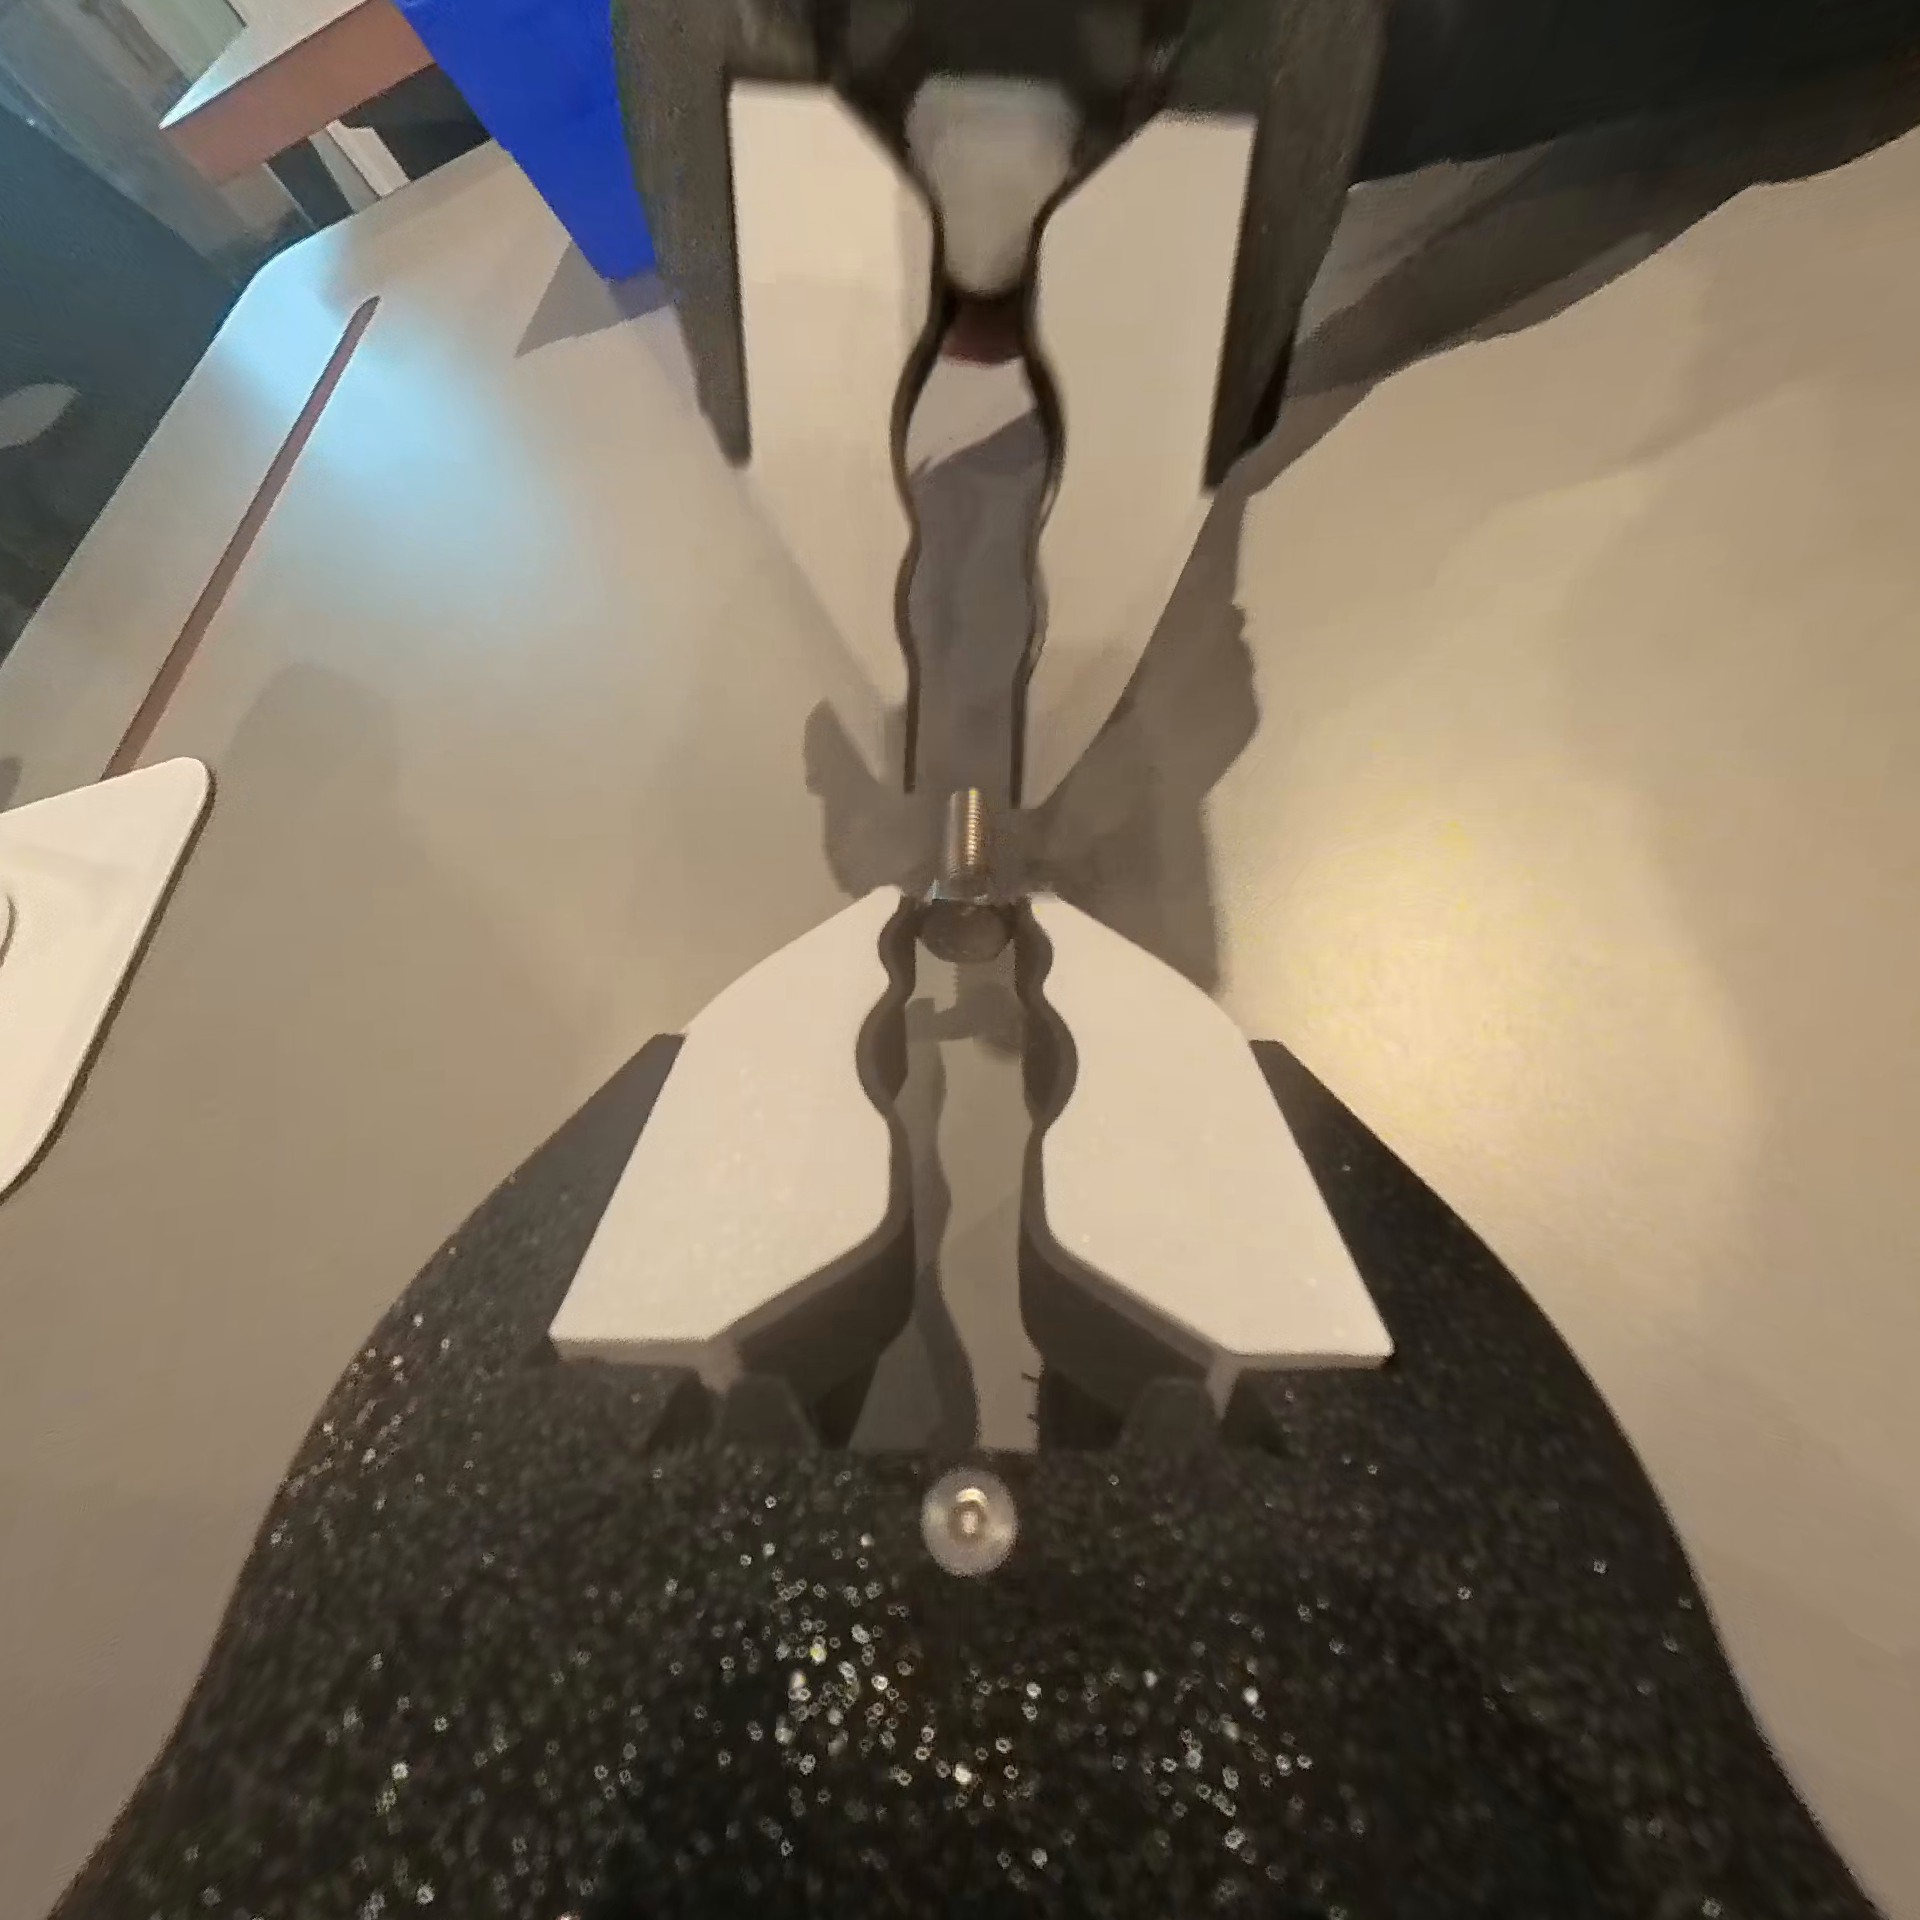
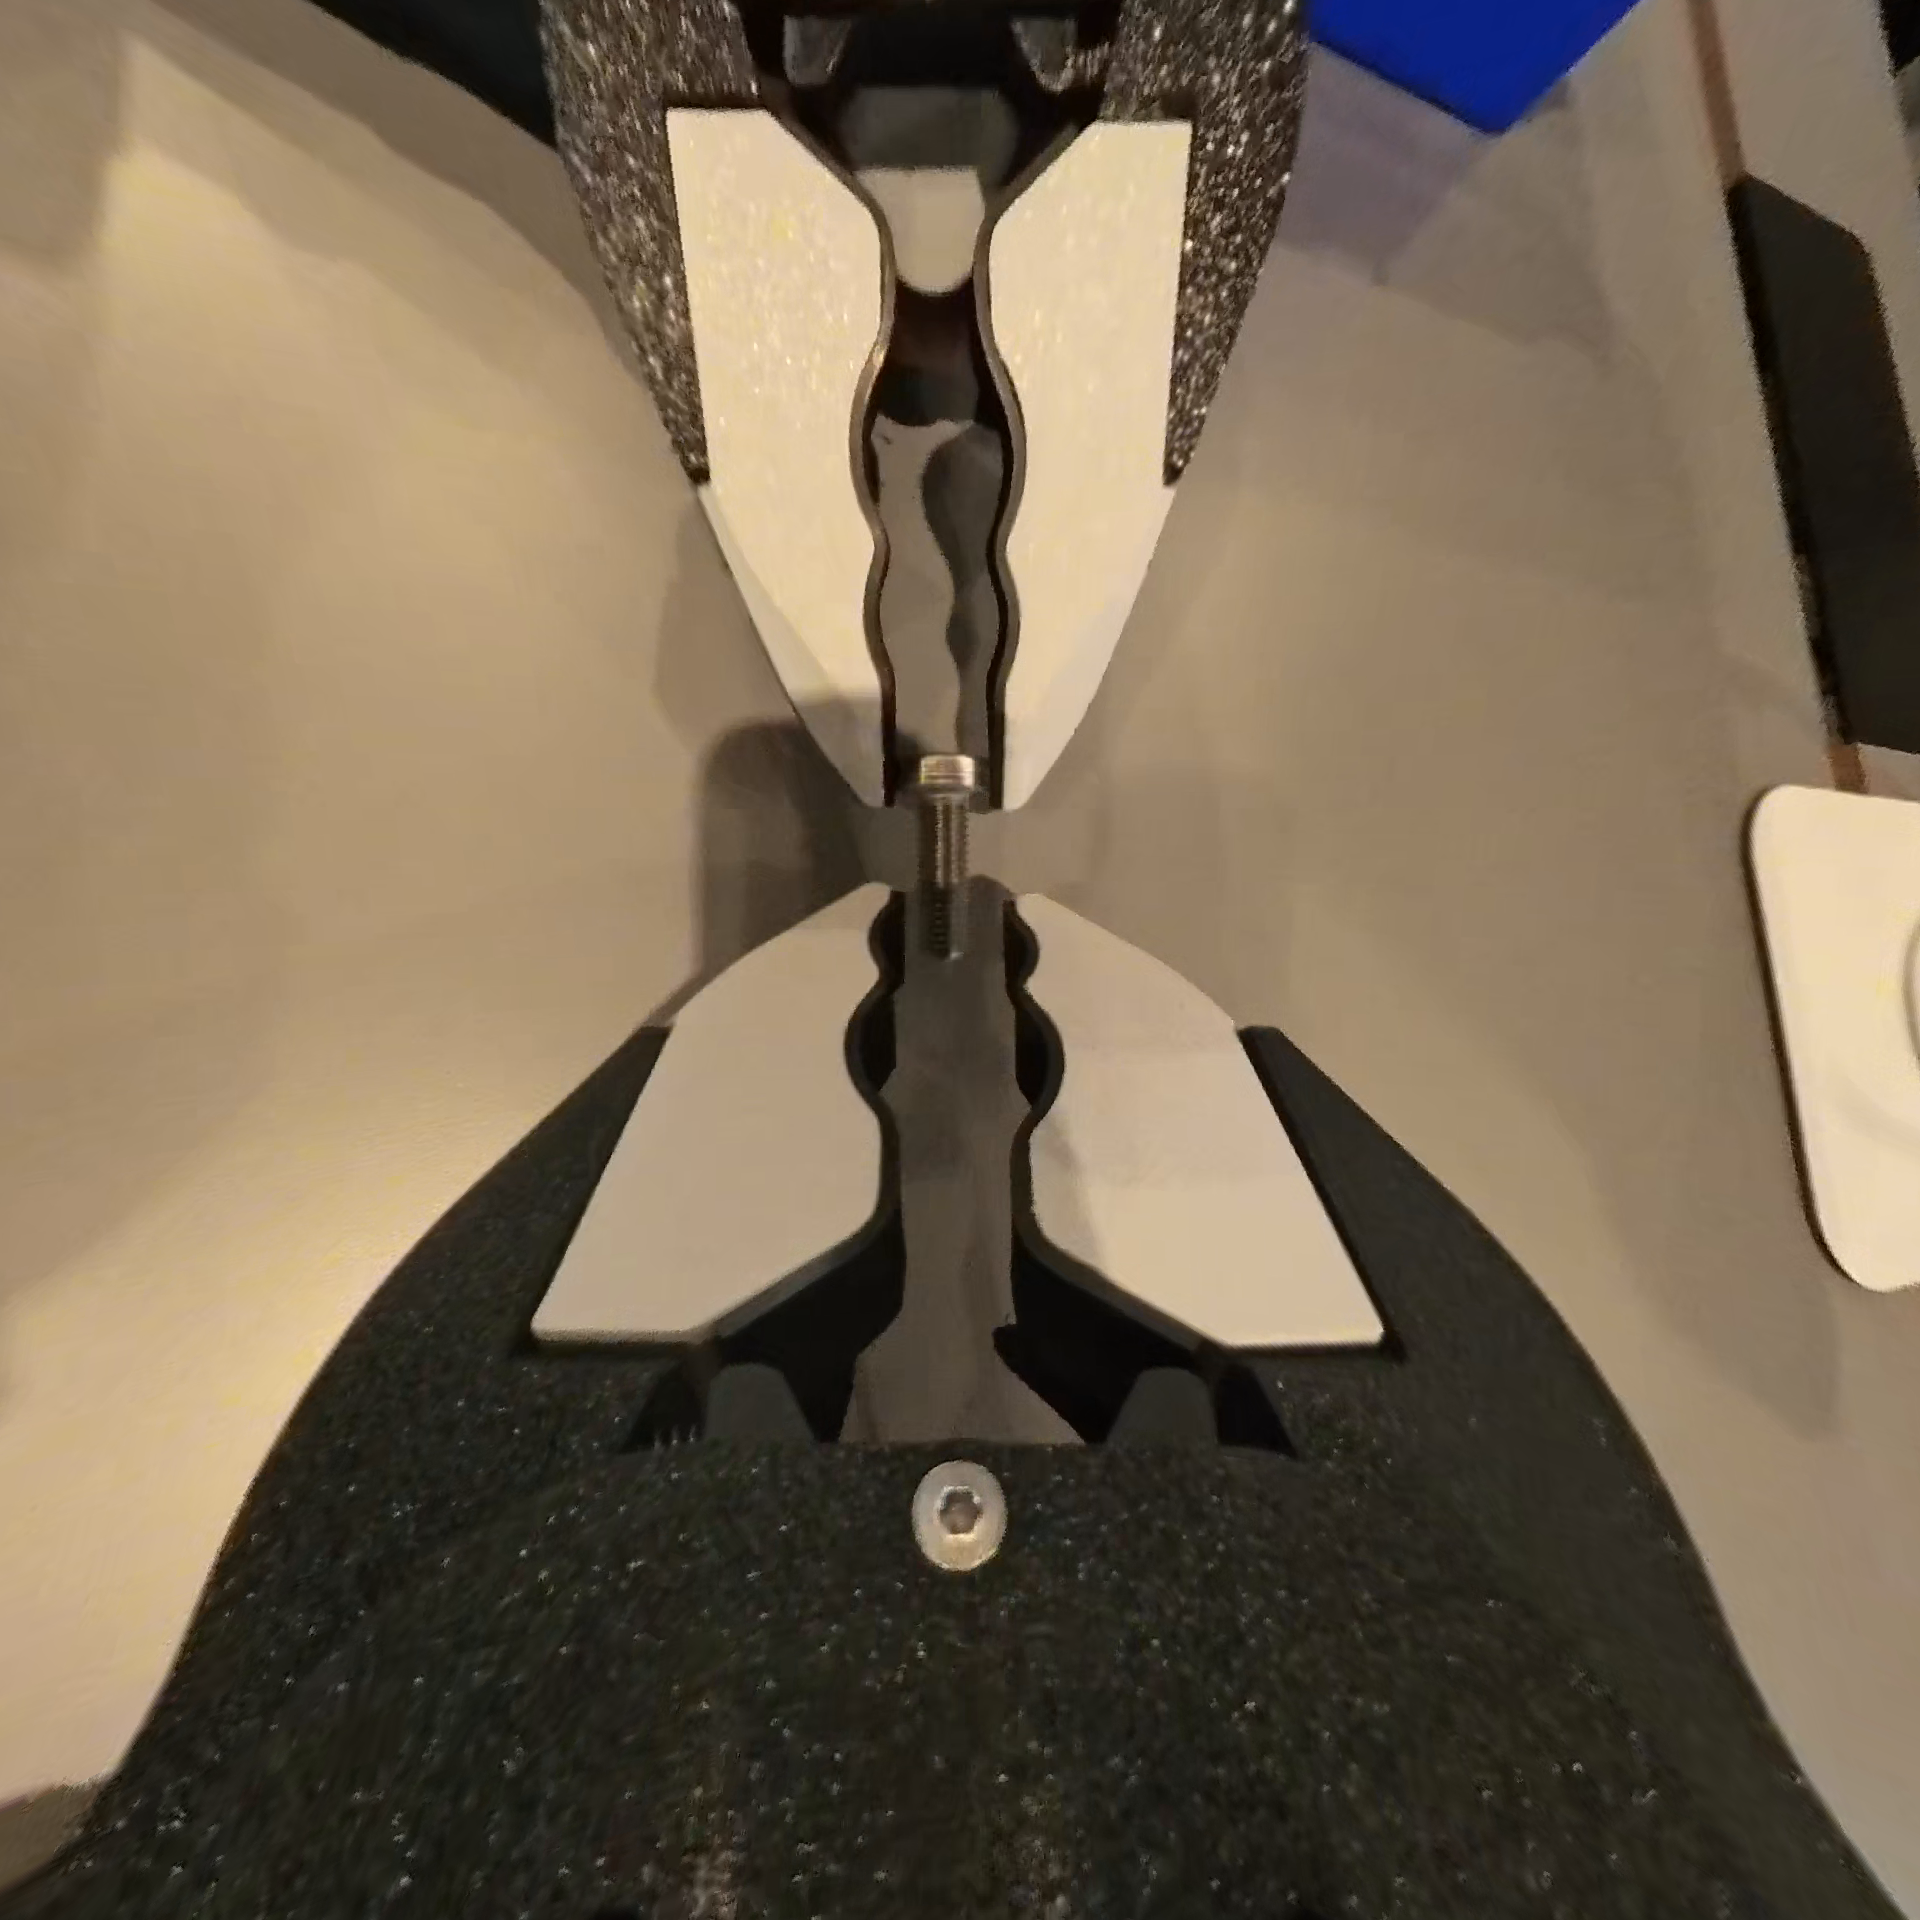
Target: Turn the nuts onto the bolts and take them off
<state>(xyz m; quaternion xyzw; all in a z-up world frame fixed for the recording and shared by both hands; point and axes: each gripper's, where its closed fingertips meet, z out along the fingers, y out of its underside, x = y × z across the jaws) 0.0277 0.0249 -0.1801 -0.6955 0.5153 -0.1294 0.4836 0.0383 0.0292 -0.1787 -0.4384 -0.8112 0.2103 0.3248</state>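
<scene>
A small silver bolt point(image 2: 941, 831) hangs in the air between my two grippers, which face each other tip to tip over the beige table point(image 1: 1558, 987). My left gripper point(image 1: 964, 920) is shut on the bolt's head end, where a silver hex piece point(image 1: 961, 891) sits. The threaded shaft point(image 1: 964, 836) points away toward my right gripper point(image 1: 966, 800). In the right wrist view my right gripper point(image 2: 943, 920) has its jaws narrowly apart around the shaft's free end without visibly touching it. My left gripper point(image 2: 943, 790) shows above it. I see no loose nut.
A white rounded tray point(image 1: 94, 935) lies on the table to my left gripper's left, and shows at the right of the right wrist view point(image 2: 1849, 1039). A blue object point(image 1: 561, 125) stands at the far side. A dark flat object point(image 2: 1839, 416) lies beyond the tray.
</scene>
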